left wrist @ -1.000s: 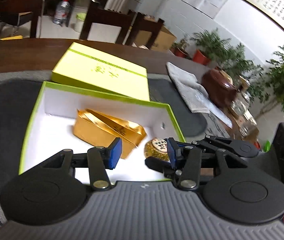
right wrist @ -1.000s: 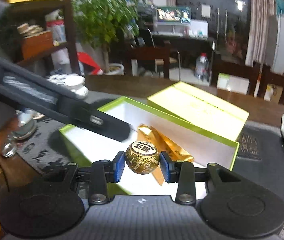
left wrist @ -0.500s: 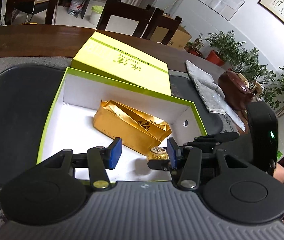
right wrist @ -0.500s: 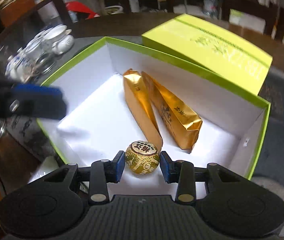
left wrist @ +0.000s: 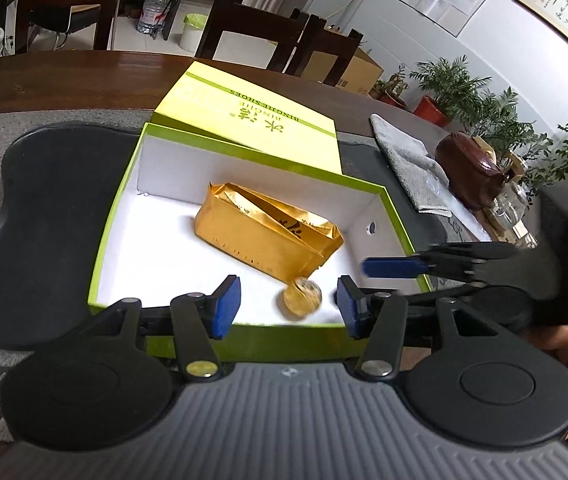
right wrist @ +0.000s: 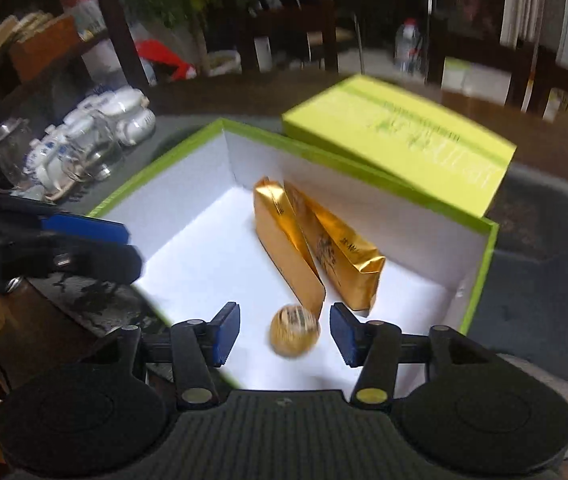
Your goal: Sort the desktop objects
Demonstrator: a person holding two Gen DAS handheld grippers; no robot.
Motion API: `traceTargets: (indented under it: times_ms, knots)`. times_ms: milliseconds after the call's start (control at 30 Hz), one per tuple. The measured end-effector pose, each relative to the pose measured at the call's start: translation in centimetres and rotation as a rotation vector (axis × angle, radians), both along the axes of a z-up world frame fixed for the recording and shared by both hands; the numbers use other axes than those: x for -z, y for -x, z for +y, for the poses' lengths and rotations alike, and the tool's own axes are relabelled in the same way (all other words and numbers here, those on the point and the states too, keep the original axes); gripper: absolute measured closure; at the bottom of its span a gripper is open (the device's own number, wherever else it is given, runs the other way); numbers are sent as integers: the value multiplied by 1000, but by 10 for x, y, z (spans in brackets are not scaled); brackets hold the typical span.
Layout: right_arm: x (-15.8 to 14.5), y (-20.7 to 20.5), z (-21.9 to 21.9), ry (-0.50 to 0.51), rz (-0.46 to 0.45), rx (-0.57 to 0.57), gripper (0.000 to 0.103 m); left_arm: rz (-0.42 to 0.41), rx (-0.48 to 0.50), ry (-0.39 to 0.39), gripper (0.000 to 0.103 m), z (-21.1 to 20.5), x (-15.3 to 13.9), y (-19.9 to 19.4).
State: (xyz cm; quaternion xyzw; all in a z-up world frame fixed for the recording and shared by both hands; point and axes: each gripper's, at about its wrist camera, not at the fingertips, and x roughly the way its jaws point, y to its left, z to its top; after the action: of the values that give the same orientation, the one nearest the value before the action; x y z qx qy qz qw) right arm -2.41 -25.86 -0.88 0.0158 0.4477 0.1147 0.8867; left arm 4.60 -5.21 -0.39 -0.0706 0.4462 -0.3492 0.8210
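A small gold foil ball (right wrist: 294,335) lies blurred on the white floor of the open green box (right wrist: 480,272), free between the wide-apart pads of my right gripper (right wrist: 285,334), which is open. Beside it lie two gold foil packets (right wrist: 316,248). In the left wrist view the same ball (left wrist: 300,297) sits near the box's front wall (left wrist: 284,336), next to the packets (left wrist: 267,232). My left gripper (left wrist: 288,307) hovers open over that front edge, holding nothing. The right gripper's blue pad (left wrist: 392,269) shows at the box's right rim.
The box's yellow-green lid (left wrist: 243,116) lies behind the box on a dark mat (left wrist: 43,208). A grey cloth (left wrist: 408,160) and a brown teapot (left wrist: 472,172) sit to the right. White tea ware and glass jars (right wrist: 83,148) stand left of the box.
My right gripper has opened and let go of the gold ball, which now lies loose on the box floor. The right gripper has pulled back a little. The left gripper stays open.
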Motion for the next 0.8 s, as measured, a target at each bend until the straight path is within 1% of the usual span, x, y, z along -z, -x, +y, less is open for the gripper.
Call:
traceTargets:
  times_ms: [167,267,300,400,567,667,800]
  knots:
    - [-14,53,5,47,-99,-16,52,3,44,-16,50,-3,4,18]
    - [-12,85,12,68,-127,-42,52,12,86,-30,50,-10,10,30]
    - [-9,91,14,70,-123,-47,52,18,101,-35,50,-13,13,34]
    - [12,110,20,83,-82,-55,52,46,136,-59,50,-25,26,43]
    - [47,123,20,110,-14,-17,53,80,195,-107,50,-48,49,55]
    - [60,127,15,107,7,21,55,84,224,-136,50,-62,62,60]
    - [68,129,11,98,12,50,59,102,247,-157,50,-76,76,63]
